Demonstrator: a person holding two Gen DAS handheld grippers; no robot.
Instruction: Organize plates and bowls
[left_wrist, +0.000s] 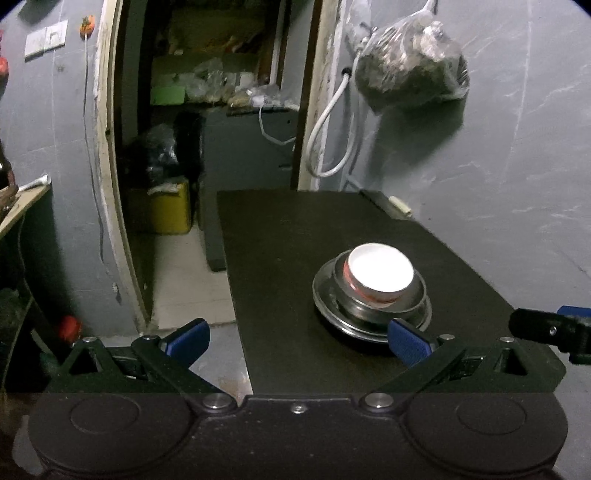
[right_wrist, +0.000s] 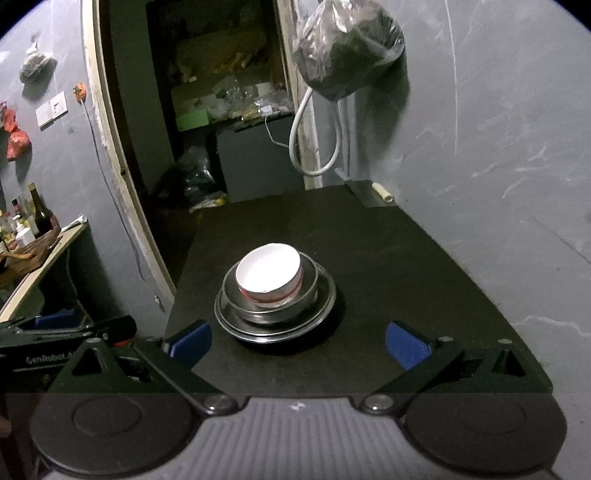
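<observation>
A white bowl with a red band (left_wrist: 380, 273) (right_wrist: 269, 275) sits inside a steel bowl (left_wrist: 373, 308) (right_wrist: 275, 314), which rests on a steel plate (left_wrist: 325, 314) (right_wrist: 325, 306). The stack stands on the black table (left_wrist: 295, 258) (right_wrist: 406, 277). My left gripper (left_wrist: 297, 341) is open and empty, just short of the stack and to its left. My right gripper (right_wrist: 297, 343) is open and empty, just short of the stack. The tip of the right gripper shows at the right edge of the left wrist view (left_wrist: 546, 330).
A grey wall (left_wrist: 517, 166) runs along the table's right side, with a hanging plastic bag (left_wrist: 410, 62) (right_wrist: 347, 48) and a white hose (left_wrist: 332, 122). A doorway to a cluttered room (left_wrist: 214, 110) lies beyond. A shelf with bottles (right_wrist: 29, 229) stands at the left.
</observation>
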